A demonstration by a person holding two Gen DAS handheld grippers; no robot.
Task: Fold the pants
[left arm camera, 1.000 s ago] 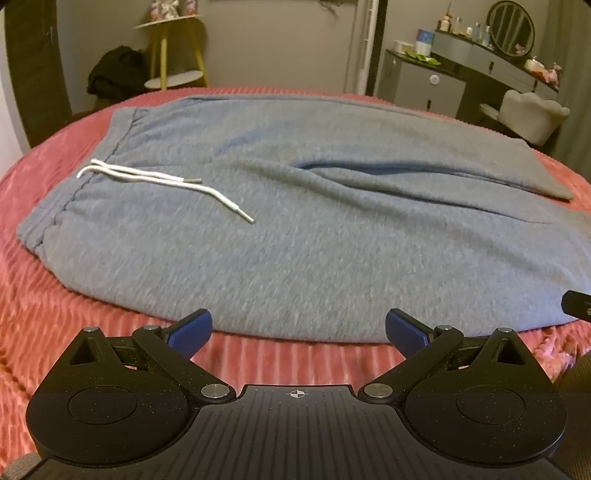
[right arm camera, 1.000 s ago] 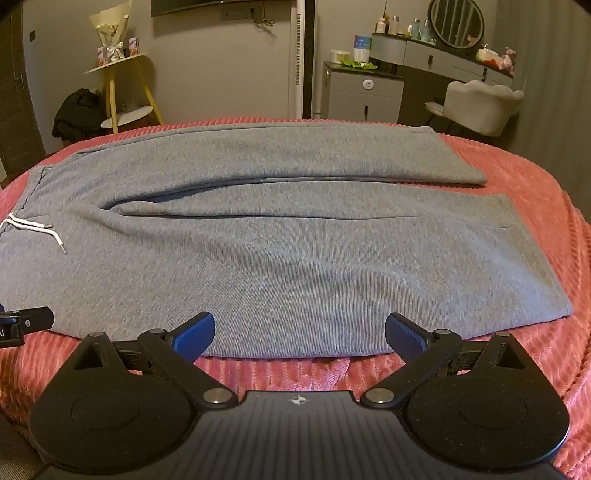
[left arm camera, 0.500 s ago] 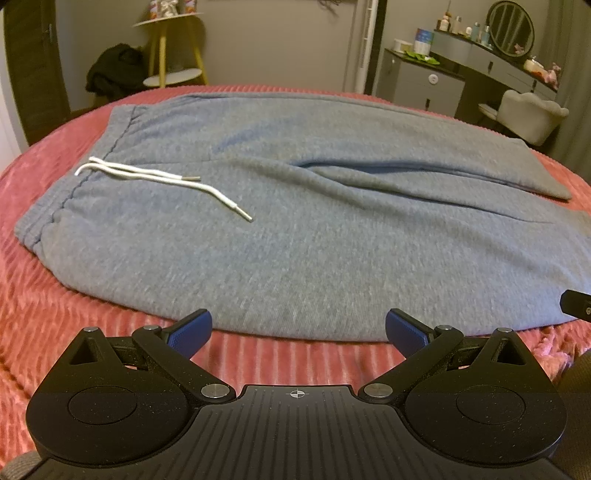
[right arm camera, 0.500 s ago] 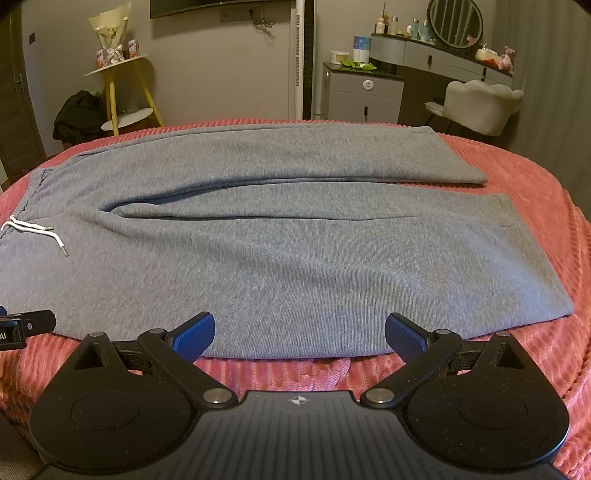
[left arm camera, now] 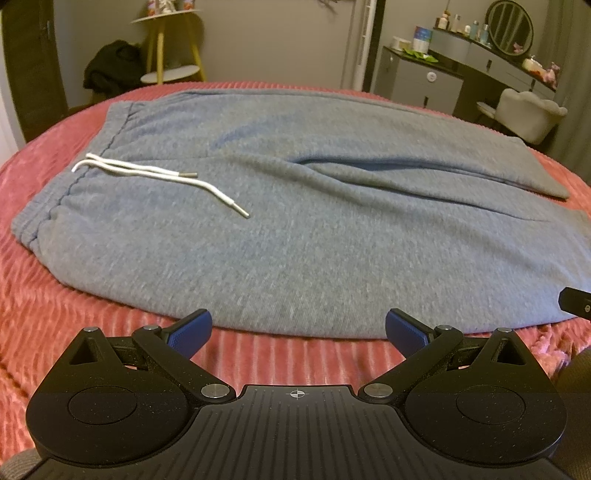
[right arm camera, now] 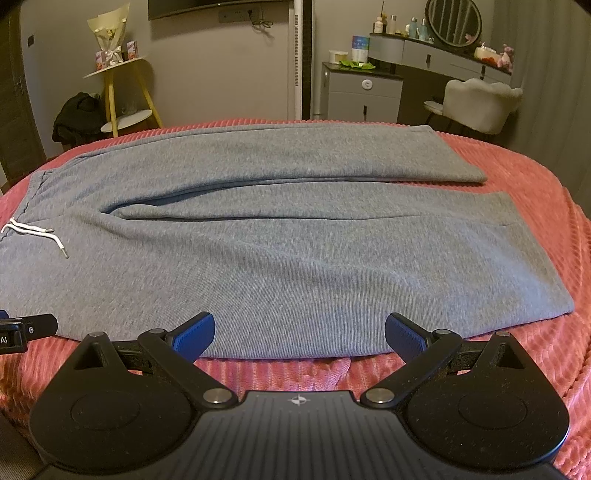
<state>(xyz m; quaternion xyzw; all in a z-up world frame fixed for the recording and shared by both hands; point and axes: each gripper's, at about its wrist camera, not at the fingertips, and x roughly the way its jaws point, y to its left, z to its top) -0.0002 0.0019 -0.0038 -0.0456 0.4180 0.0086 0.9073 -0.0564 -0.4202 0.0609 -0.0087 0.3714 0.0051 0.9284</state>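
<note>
Grey sweatpants [left arm camera: 314,221] lie flat across a red ribbed bedspread [left arm camera: 55,314], waistband to the left, both legs running right. A white drawstring [left arm camera: 159,175] rests on the waist area. My left gripper [left arm camera: 298,328] is open just short of the near edge of the pants, nothing between its blue pads [left arm camera: 190,330]. In the right wrist view the pants [right arm camera: 295,251] fill the bed, and my right gripper [right arm camera: 299,332] is open at the near hem side of the closer leg, its pads [right arm camera: 404,334] holding nothing. Each gripper's tip shows at the edge of the other's view.
Beyond the bed stand a yellow-legged side table [right arm camera: 122,88] with a dark bag beside it, a grey cabinet [right arm camera: 364,94], a vanity with a round mirror [right arm camera: 452,22], and a pale upholstered chair [right arm camera: 480,103]. The bedspread [right arm camera: 535,221] extends past the pant legs on the right.
The left wrist view has shifted slightly: the waistband and drawstring sit a little lower and closer. The right wrist view is nearly unchanged. Both grippers stay open.
</note>
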